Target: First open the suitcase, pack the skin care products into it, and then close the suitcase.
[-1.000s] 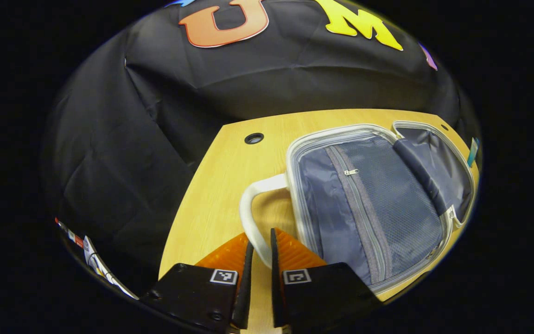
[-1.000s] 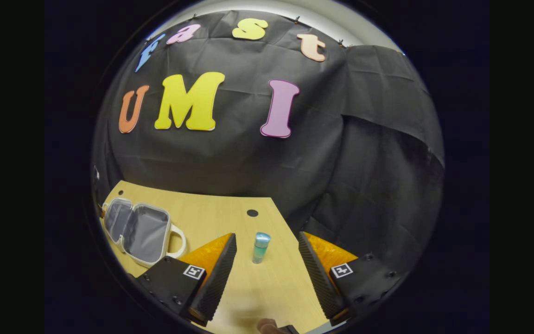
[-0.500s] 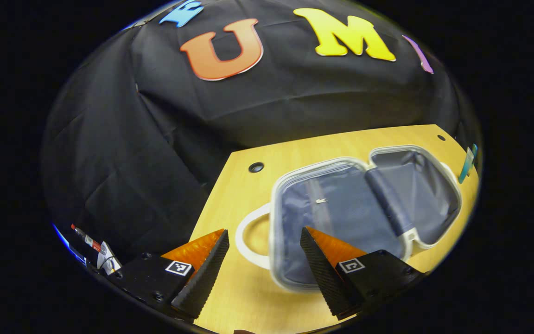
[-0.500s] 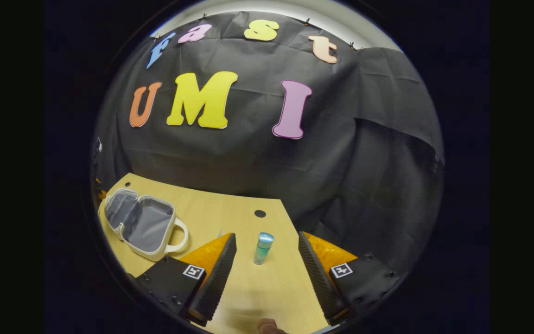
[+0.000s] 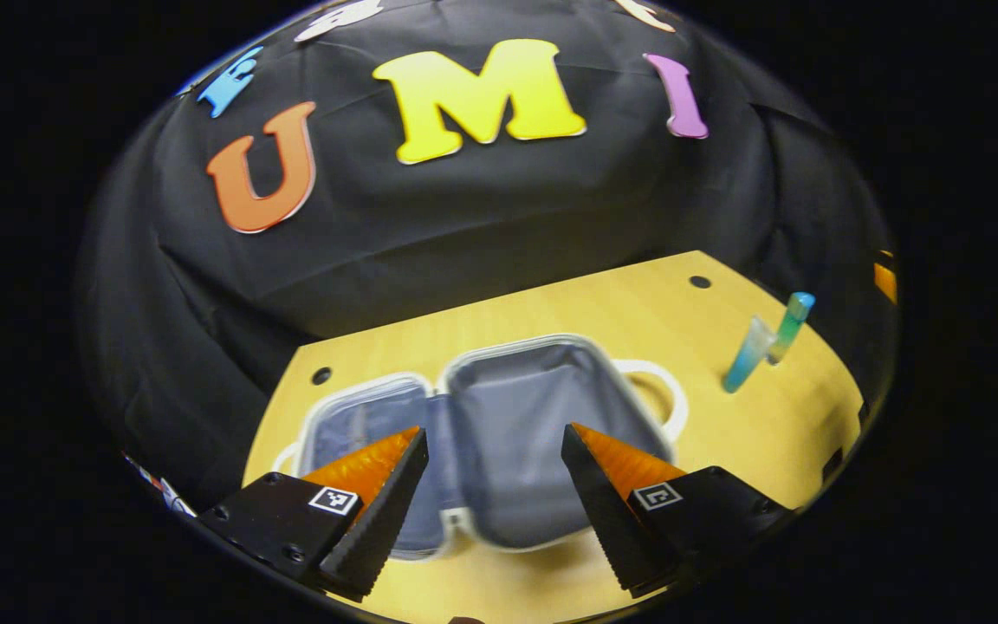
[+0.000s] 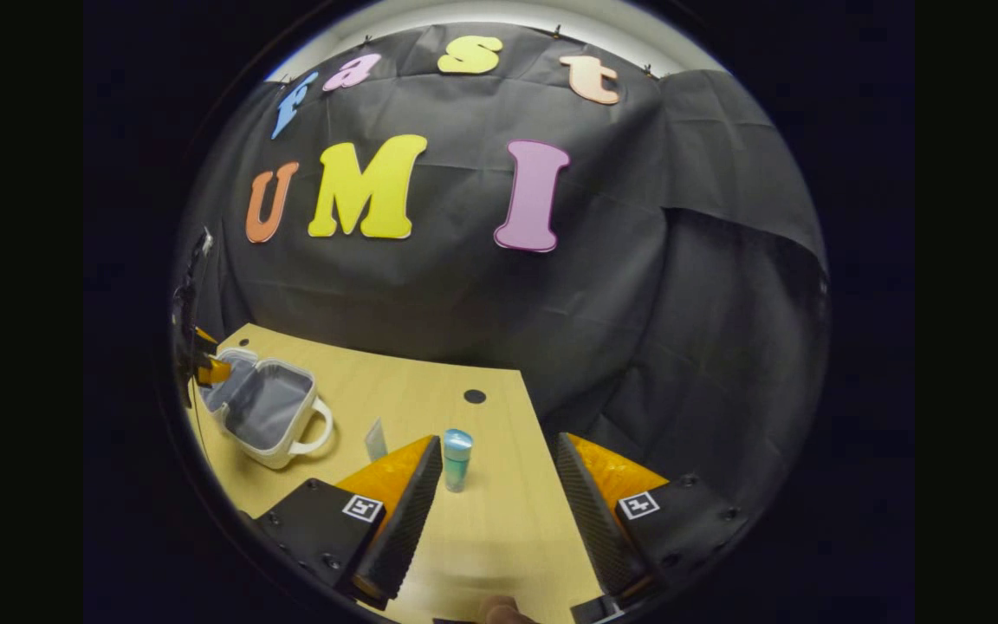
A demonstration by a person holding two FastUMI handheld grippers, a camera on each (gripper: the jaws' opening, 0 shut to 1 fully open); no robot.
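A small white suitcase [image 5: 516, 433] with grey lining lies open and flat on the wooden table [image 5: 551, 312], both halves up. My left gripper [image 5: 492, 442] hovers open just in front of it, holding nothing. To the right stand a teal bottle [image 5: 792, 322] and a pale tube [image 5: 746, 354]. In the right gripper view, my right gripper [image 6: 499, 446] is open, low over the table. The teal bottle [image 6: 456, 459] stands upright close to its left finger, and the tube [image 6: 375, 439] is farther left. The suitcase [image 6: 261, 414] lies at far left with the left gripper [image 6: 204, 368] over it.
The table has round cable holes [image 5: 321, 375] [image 6: 474, 396] near its back edge. Black cloth hangs close behind and to both sides. The table's right edge runs just right of the bottle in the right gripper view. A bit of a hand [image 6: 499, 611] shows at the bottom.
My left gripper has let go of the suitcase handle, opened wide, and swung round to face the open case. The right gripper has shifted, so the bottle now sits nearer its left finger.
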